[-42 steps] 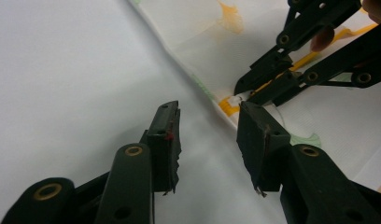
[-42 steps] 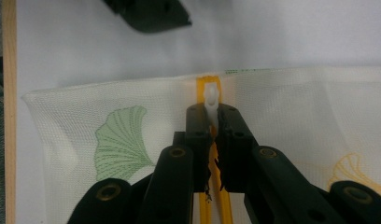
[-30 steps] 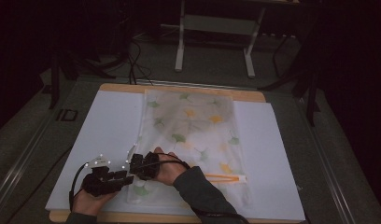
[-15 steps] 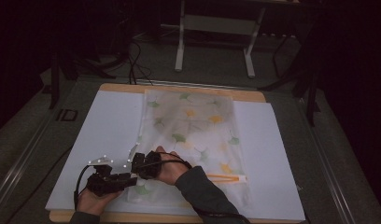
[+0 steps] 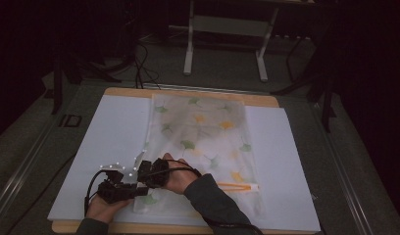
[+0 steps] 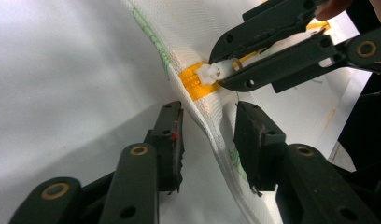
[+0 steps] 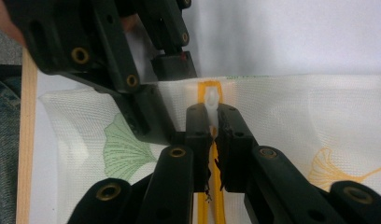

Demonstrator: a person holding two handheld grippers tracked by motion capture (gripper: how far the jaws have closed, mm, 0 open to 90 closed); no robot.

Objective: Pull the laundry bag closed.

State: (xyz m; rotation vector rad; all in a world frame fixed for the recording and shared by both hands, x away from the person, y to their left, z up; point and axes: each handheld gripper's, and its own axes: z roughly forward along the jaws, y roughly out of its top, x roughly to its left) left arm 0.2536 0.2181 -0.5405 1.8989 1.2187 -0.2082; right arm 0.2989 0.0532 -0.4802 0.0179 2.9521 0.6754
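Note:
A white mesh bag (image 5: 203, 127) printed with ginkgo leaves lies flat on a white sheet (image 5: 114, 132). Its orange zipper (image 5: 235, 186) runs along the near edge. At the bag's near left corner my right gripper (image 7: 213, 121) is shut on the white zipper pull (image 7: 211, 100). My left gripper (image 6: 212, 140) straddles the bag's raised edge (image 6: 216, 135) just below the zipper's end (image 6: 193, 84). Its jaws have just been closing, and gaps still show between the pads and the fabric. In the high view both grippers, left (image 5: 134, 188) and right (image 5: 144, 172), meet at that corner.
The sheet covers a wooden board (image 5: 188, 93) on a grey table. Beyond the far edge stand a metal frame's legs (image 5: 190, 49) and loose black cables (image 5: 139, 63). A sleeve (image 5: 212, 205) crosses the bag's near part.
The left hand has shifted slightly at the bag's near left corner. The right hand has kept still on the zipper.

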